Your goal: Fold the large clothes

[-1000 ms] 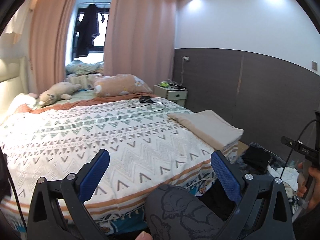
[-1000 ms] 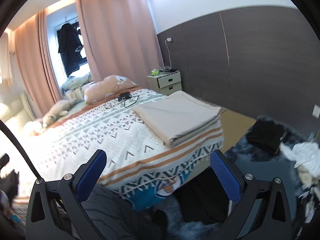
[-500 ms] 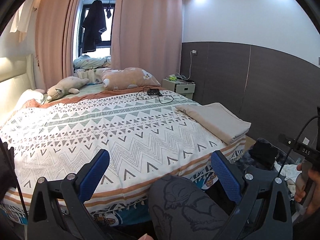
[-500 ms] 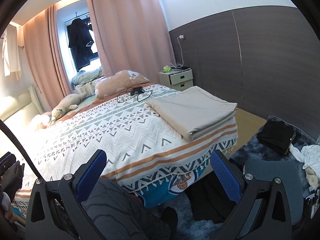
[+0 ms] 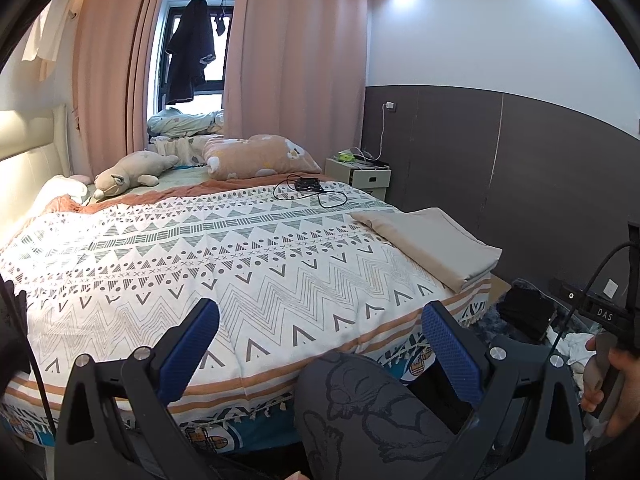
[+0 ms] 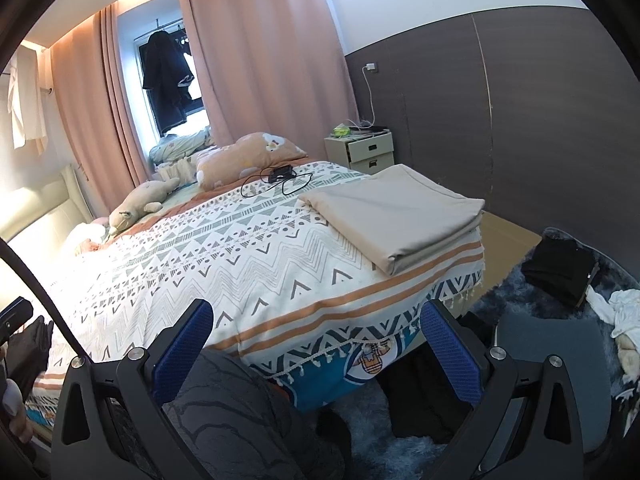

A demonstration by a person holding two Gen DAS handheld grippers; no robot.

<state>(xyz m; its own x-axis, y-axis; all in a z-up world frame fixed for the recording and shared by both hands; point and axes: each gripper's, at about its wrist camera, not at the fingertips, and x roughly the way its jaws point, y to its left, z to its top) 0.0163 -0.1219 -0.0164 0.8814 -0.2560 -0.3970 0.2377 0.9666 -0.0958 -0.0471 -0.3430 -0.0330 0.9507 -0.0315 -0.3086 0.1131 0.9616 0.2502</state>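
A folded beige cloth (image 5: 432, 246) lies on the right corner of the patterned bed (image 5: 224, 256), near its foot edge; it also shows in the right wrist view (image 6: 396, 216). My left gripper (image 5: 320, 316) is open and empty, held in front of the bed's foot, well short of the cloth. My right gripper (image 6: 316, 312) is open and empty, also off the bed's foot edge, with the cloth up and to the right of it. A knee in dark printed trousers (image 5: 360, 408) is between the left fingers.
A pillow (image 5: 260, 156), a plush toy (image 5: 132, 170) and a black device with cable (image 5: 308, 186) lie at the head of the bed (image 6: 256, 264). A nightstand (image 6: 362, 148) stands by the dark wall. Black and white clothes (image 6: 560, 272) lie on the floor rug at right.
Both grippers have risen and tilted, so the bed sits lower and larger in view. The folded cloth has not moved. Both jaws stay open.
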